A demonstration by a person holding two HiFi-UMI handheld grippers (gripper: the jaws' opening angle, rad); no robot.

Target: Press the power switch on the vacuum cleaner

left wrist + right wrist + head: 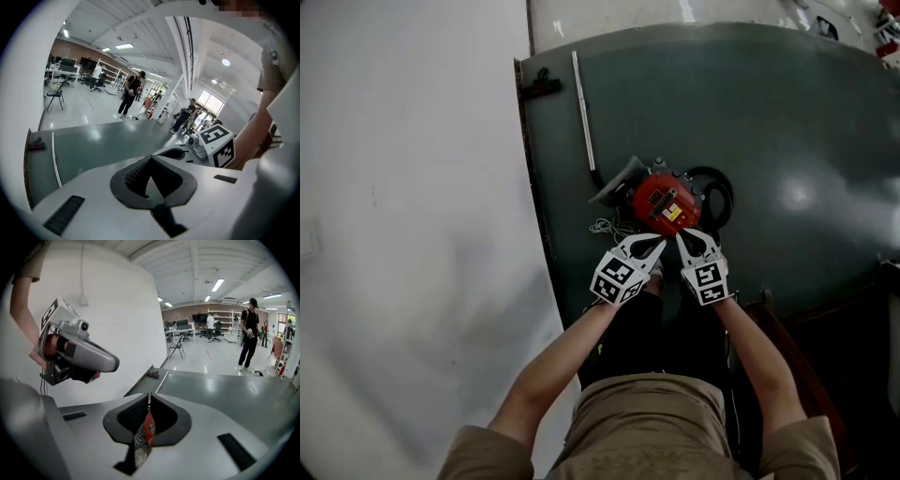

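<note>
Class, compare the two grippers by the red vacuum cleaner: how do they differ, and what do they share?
Through the left gripper's jaws only green floor shows; through the right gripper's, the red vacuum cleaner. From above, the left gripper slants in from the left, the right gripper from the right, nearer the yellow label. Both have jaws together at the tips.

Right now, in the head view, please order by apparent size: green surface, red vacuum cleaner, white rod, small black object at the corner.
1. green surface
2. red vacuum cleaner
3. white rod, longer but very thin
4. small black object
</note>
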